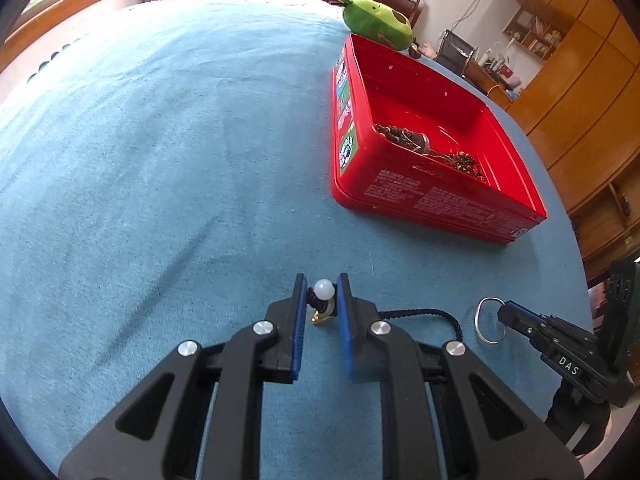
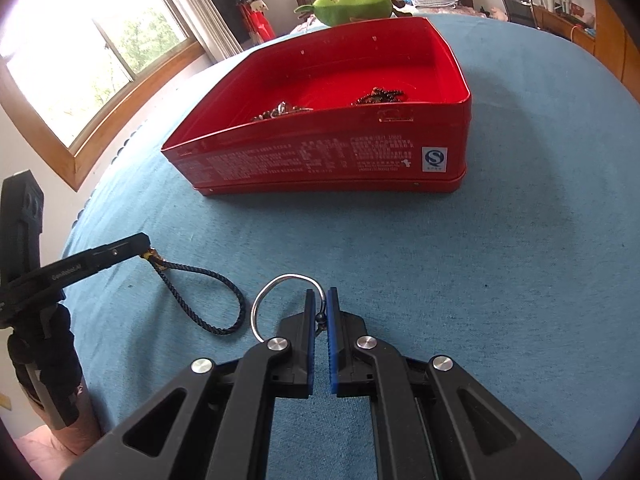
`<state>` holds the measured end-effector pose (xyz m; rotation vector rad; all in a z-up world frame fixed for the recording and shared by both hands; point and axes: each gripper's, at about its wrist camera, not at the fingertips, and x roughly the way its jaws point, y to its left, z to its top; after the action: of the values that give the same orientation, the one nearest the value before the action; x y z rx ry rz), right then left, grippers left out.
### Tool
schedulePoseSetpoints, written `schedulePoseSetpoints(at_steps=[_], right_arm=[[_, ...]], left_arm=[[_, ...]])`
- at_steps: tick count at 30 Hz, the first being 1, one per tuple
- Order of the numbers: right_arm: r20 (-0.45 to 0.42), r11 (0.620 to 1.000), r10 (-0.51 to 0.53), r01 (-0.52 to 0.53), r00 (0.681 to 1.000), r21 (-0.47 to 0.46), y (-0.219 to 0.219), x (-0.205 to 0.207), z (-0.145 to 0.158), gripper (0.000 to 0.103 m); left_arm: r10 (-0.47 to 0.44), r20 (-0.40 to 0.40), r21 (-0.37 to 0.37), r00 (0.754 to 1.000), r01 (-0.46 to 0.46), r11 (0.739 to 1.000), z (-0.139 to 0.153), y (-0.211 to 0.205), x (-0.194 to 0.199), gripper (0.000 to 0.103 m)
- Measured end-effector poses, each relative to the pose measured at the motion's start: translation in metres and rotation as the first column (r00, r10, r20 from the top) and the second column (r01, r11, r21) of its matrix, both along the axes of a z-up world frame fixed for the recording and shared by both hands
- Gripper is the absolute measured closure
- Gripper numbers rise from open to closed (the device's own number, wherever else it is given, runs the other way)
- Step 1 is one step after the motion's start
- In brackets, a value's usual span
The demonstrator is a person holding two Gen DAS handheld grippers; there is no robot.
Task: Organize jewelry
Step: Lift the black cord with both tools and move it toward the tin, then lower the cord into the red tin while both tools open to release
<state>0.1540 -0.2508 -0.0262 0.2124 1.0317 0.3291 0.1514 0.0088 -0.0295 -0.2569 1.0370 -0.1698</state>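
My left gripper is shut on a charm with a white bead and a gold fitting, low over the blue cloth. Its dark braided cord trails to the right and also shows in the right wrist view. My right gripper is shut on a silver bangle that lies on the cloth. The bangle also shows in the left wrist view at the right gripper's tip. The red tin box holds several chains and bracelets; it stands ahead in the right wrist view.
A blue cloth covers the table. A green plush toy lies behind the box. A window is to the left, wooden cabinets to the right. The left gripper shows at the left of the right wrist view.
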Motion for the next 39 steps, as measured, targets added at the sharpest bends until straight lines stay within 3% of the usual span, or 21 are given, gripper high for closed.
schedulePoseSetpoints(at_steps=[23, 39], right_arm=[[0.038, 1.000, 0.002, -0.001, 0.999, -0.019, 0.000, -0.006, 0.018, 0.098], [0.144, 0.999, 0.019, -0.012, 0.989, -0.052, 0.001, -0.001, 0.065, 0.098]], left_arm=[[-0.020, 0.009, 0.001, 1.000, 0.020, 1.000, 0.002, -0.002, -0.005, 0.090], [-0.082, 0.133, 0.003, 0.988, 0.083, 0.997, 0.061, -0.013, -0.009, 0.090]])
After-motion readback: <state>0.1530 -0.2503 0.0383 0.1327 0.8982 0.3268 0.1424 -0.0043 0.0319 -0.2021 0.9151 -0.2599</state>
